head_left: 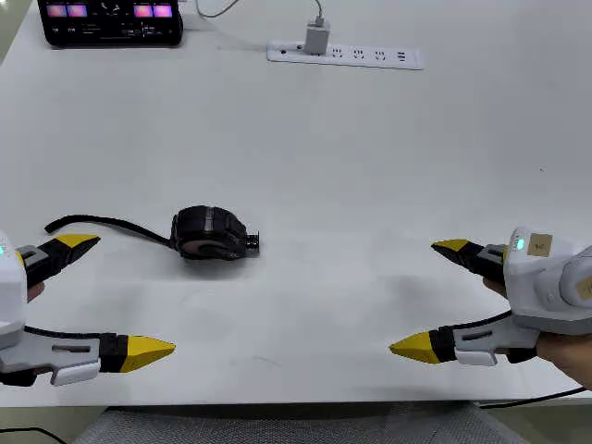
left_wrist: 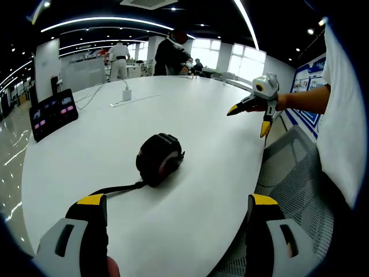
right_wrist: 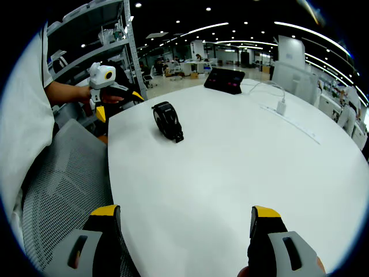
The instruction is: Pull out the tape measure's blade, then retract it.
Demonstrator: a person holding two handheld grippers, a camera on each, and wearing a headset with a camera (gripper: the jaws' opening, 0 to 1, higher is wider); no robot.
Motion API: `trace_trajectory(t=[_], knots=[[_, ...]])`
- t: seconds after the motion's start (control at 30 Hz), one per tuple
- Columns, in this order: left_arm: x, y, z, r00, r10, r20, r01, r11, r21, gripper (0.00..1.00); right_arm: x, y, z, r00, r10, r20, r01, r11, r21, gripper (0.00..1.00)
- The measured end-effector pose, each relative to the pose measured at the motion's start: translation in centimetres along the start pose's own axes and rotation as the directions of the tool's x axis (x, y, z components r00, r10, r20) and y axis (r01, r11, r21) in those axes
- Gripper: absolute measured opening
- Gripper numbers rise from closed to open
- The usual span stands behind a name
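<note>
A black tape measure lies on the white table, its black wrist strap trailing left. Its blade tip sticks out a little at its right end. The case also appears ahead of the left jaws and far off to the left in the right gripper view. My left gripper sits at the front left, open, close to the strap's end and apart from the case. My right gripper is open at the front right, far from the tape measure. Neither holds anything.
A white power strip with a plugged charger lies at the table's far side. A black device with lit pink buttons stands at the back left. A grey chair is by the front edge. People stand in the background.
</note>
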State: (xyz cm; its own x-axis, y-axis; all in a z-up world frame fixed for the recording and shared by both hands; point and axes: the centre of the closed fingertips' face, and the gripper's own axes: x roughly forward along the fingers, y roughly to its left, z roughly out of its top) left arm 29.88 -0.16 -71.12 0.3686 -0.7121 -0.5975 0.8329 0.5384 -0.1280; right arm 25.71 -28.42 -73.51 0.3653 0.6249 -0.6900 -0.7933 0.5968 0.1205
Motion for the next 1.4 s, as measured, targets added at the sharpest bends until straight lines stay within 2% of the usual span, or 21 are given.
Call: trace_trajectory(t=[0.4, 0.5, 0.53, 0.6, 0.67, 0.73, 0.93, 1.07, 1.2, 1.4], knots=[[0.0, 0.3, 0.0, 0.9999, 0.016, -0.003, -0.016, 1.000, 0.004, 0.99, 0.1, -0.5, -0.3, 0.9999, -0.012, -0.007, 0.012, 1.000, -0.003, 0.93], [-0.1, 0.5, 0.0, 0.9998, 0.018, 0.001, -0.018, 1.000, -0.018, 0.99, 0.1, -0.5, -0.3, 0.9999, -0.009, -0.006, 0.009, 1.000, 0.002, 0.92], [-0.1, 0.4, -0.1, 0.9999, 0.011, 0.000, -0.011, 0.999, -0.037, 0.97, 0.2, -0.5, -0.3, 0.9999, -0.010, -0.006, 0.010, 1.000, 0.003, 0.92], [-0.2, 0.6, 0.0, 0.9997, 0.023, 0.004, -0.022, 0.999, -0.031, 0.96, 0.2, -0.5, -0.4, 0.9999, -0.009, -0.010, 0.009, 1.000, 0.005, 0.92], [-0.2, 0.4, -0.2, 0.9998, 0.016, -0.007, -0.017, 0.999, -0.036, 0.93, 0.3, -0.1, -0.7, 0.9995, 0.010, -0.029, -0.010, 1.000, 0.002, 0.92], [-0.1, 0.2, -0.2, 1.0000, 0.004, -0.009, -0.004, 0.999, -0.036, 0.91, 0.3, 0.0, -0.7, 0.9994, 0.005, -0.035, -0.006, 1.000, -0.009, 0.92], [-0.1, 0.3, -0.2, 1.0000, -0.001, -0.006, 0.001, 1.000, -0.029, 0.88, 0.3, 0.1, -0.3, 0.9996, 0.004, -0.030, -0.004, 1.000, -0.005, 0.91], [0.1, 0.3, -0.1, 0.9999, -0.008, -0.013, 0.007, 1.000, -0.024, 0.87, 0.5, -0.1, -0.2, 0.9997, 0.003, -0.025, -0.003, 1.000, -0.005, 0.90], [0.1, 0.3, 0.0, 0.9998, -0.013, -0.013, 0.013, 1.000, -0.022, 0.80, 0.7, -0.4, -0.2, 0.9994, -0.005, -0.033, 0.005, 1.000, -0.007, 0.89], [0.3, 0.7, 0.1, 0.9998, -0.010, -0.017, 0.009, 1.000, -0.015, 0.78, 1.2, -0.9, 0.1, 0.9994, -0.011, -0.033, 0.011, 1.000, -0.016, 0.85]])
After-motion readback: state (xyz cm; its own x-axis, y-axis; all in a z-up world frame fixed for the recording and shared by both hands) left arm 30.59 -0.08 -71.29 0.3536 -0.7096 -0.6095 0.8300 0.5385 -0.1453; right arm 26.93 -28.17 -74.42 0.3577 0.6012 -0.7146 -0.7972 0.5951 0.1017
